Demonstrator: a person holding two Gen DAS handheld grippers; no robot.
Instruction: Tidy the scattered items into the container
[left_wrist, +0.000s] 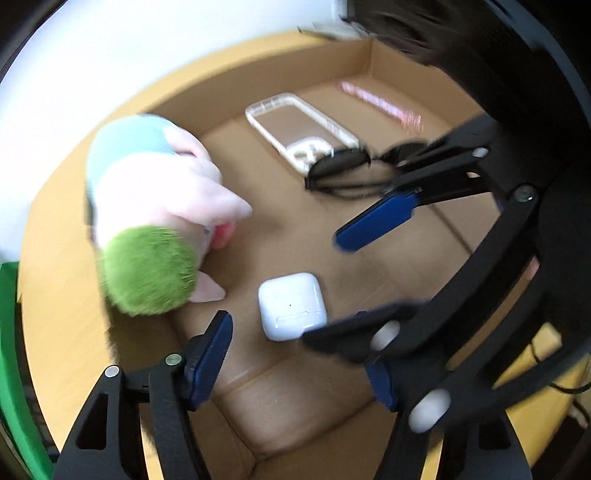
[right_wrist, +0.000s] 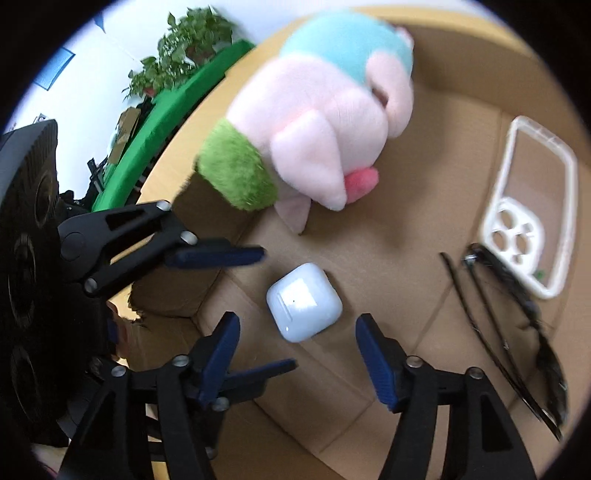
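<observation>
A cardboard box (left_wrist: 369, 59) (right_wrist: 461, 48) holds a pink plush pig (left_wrist: 155, 218) (right_wrist: 325, 122) with a green tuft, a white earbud case (left_wrist: 291, 306) (right_wrist: 303, 302), a clear phone case (left_wrist: 303, 129) (right_wrist: 528, 206) and black sunglasses (left_wrist: 343, 170) (right_wrist: 517, 332). My left gripper (left_wrist: 295, 358) (right_wrist: 255, 310) is open and empty just above the earbud case. My right gripper (right_wrist: 295, 354) (left_wrist: 332, 284) is open and empty, its fingers on either side of the earbud case from above.
The box sits on a light wood table (left_wrist: 59, 295). A green strip (right_wrist: 173, 107) and a potted plant (right_wrist: 184, 48) lie beyond the table's edge. A white wall (left_wrist: 110, 55) stands behind.
</observation>
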